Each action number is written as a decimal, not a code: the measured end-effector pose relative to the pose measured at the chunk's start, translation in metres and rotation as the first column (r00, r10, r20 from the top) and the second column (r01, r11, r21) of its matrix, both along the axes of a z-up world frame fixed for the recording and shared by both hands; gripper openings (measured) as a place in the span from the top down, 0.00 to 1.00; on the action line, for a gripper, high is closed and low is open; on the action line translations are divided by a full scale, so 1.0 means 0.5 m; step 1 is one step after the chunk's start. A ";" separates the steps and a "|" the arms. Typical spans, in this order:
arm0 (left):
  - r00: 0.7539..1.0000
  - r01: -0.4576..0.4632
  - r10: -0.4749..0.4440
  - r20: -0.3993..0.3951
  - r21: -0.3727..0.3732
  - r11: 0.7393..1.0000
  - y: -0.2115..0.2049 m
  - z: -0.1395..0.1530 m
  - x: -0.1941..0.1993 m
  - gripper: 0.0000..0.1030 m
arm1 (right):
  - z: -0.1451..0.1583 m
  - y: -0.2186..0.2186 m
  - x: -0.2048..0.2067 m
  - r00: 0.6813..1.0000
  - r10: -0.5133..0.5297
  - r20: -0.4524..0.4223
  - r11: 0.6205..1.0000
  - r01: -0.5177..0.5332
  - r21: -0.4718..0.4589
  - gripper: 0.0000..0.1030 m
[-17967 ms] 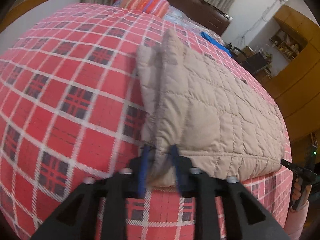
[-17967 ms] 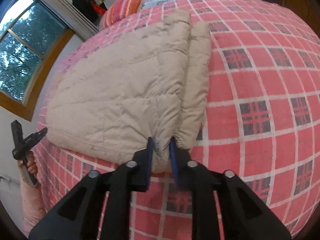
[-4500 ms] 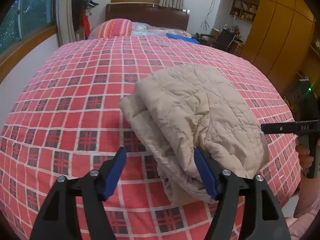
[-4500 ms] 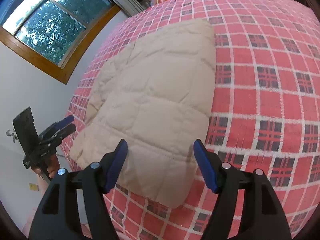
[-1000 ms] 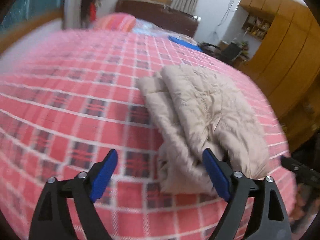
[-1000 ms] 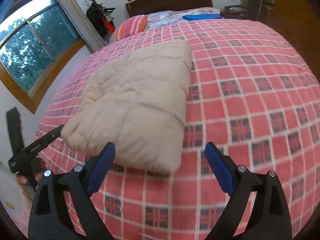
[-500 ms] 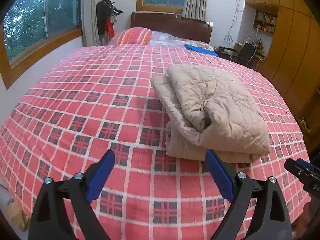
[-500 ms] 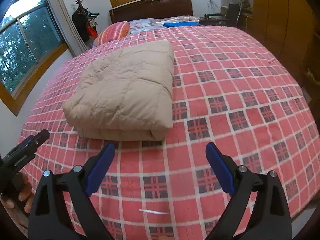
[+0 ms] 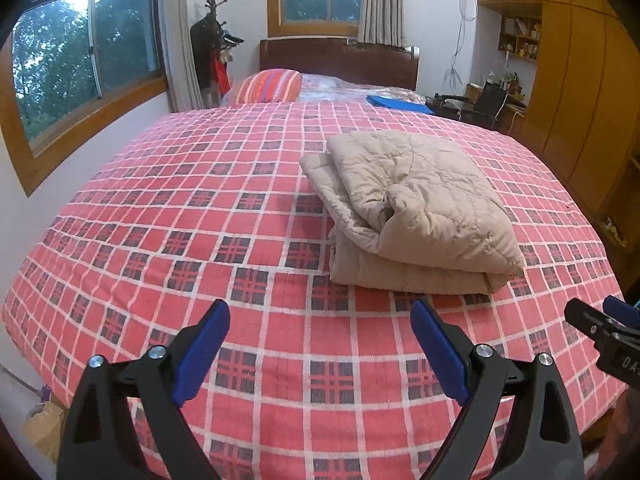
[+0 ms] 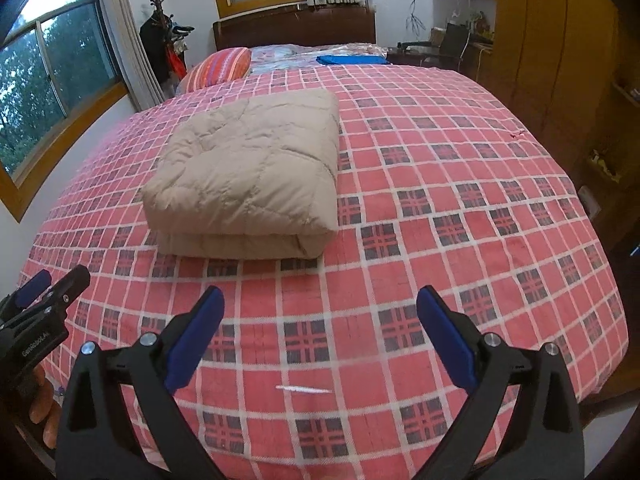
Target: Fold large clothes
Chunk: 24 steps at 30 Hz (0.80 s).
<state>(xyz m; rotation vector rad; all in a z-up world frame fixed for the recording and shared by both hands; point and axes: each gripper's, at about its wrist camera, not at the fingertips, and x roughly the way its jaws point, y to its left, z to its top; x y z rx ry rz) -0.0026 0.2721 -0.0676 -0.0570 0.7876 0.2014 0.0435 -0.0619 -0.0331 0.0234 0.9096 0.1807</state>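
**Jacket folded on bed, both grippers empty**

Your beige quilted jacket [image 9: 416, 208] sits folded in a thick stack on the red plaid bedspread [image 9: 200, 208], near the foot edge & toward the left-window side of the bed. From the right wrist cam the top layer looks flat and squared; from the left cam the side edge shows bunched, uneven layers.

Your left gripper [image 9: 320, 344] hangs over the foot of the bed w/ jaws spread wide, nothing in them. Your right gripper [image 10: 320, 336] is likewise spread wide, empty, apart from the jacket. Striped pillow [image 10: 218, 66] & blue cloth [image 10: 352, 59] lie far off by the headboard.
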 end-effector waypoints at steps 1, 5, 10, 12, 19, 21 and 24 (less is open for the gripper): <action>1.000 -0.002 0.002 0.002 0.000 1.000 0.000 0.001 -0.006 0.11 | 0.001 0.002 -0.006 1.000 0.001 0.001 1.000 -0.001 -0.004 0.06; 1.000 -0.001 0.001 0.012 0.018 1.000 -0.006 0.006 -0.026 0.11 | 0.005 0.007 -0.027 1.000 -0.005 0.018 0.999 0.005 -0.033 0.06; 1.000 -0.005 0.004 0.030 0.026 1.000 -0.010 0.014 -0.051 0.11 | 0.013 0.001 -0.050 0.999 -0.006 0.039 0.999 0.008 -0.039 0.06; 0.999 -0.006 0.005 0.035 0.026 1.000 -0.011 0.015 -0.058 0.11 | 0.016 -0.002 -0.056 0.999 -0.004 0.046 0.999 0.006 -0.042 0.06; 0.999 -0.012 0.011 0.041 0.035 0.999 -0.015 0.016 -0.074 0.11 | 0.019 -0.002 -0.069 0.999 0.007 0.053 0.999 -0.005 -0.045 0.06; 0.999 -0.012 0.011 0.039 0.037 0.999 -0.016 0.015 -0.076 0.11 | 0.019 -0.002 -0.071 0.999 0.013 0.052 0.999 -0.011 -0.042 0.06; 0.999 -0.015 0.013 0.036 0.038 0.999 -0.016 0.014 -0.077 0.11 | 0.019 -0.003 -0.072 0.998 0.015 0.053 0.999 -0.013 -0.037 0.06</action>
